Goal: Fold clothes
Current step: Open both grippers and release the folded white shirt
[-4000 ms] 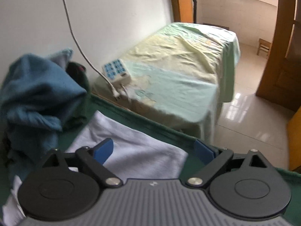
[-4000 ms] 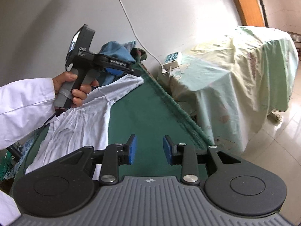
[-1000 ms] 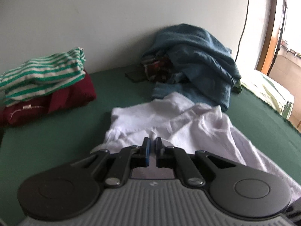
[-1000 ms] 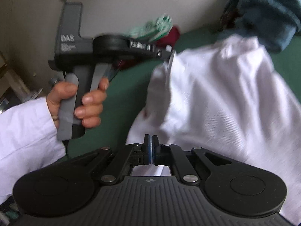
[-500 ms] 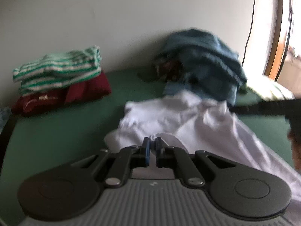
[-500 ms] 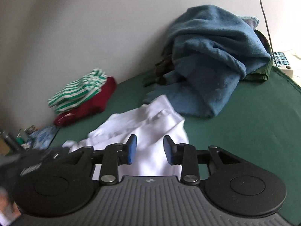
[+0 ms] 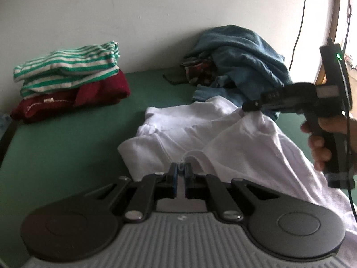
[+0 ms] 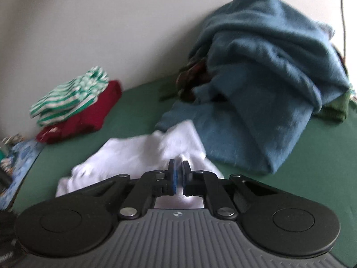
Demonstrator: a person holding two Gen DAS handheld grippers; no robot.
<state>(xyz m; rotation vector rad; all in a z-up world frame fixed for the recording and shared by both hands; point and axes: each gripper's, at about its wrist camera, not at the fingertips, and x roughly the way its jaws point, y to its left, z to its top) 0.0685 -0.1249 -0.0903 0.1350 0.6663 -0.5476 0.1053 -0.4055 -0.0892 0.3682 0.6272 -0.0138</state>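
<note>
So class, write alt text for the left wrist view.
The left claw pinches a white shirt on a green table, while the right claw grips its far edge. Folded striped and red clothes sit behind.

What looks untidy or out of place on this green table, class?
The blue garment lies heaped and unfolded against the wall, spilling over darker clothes, unlike the neat striped top stacked on the red one. The white shirt is crumpled mid-fold.

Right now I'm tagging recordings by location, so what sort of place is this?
Probably a room in a home: folded clothes stacked by a plain wall, a blue heap, a white garment on a green-covered surface.
</note>
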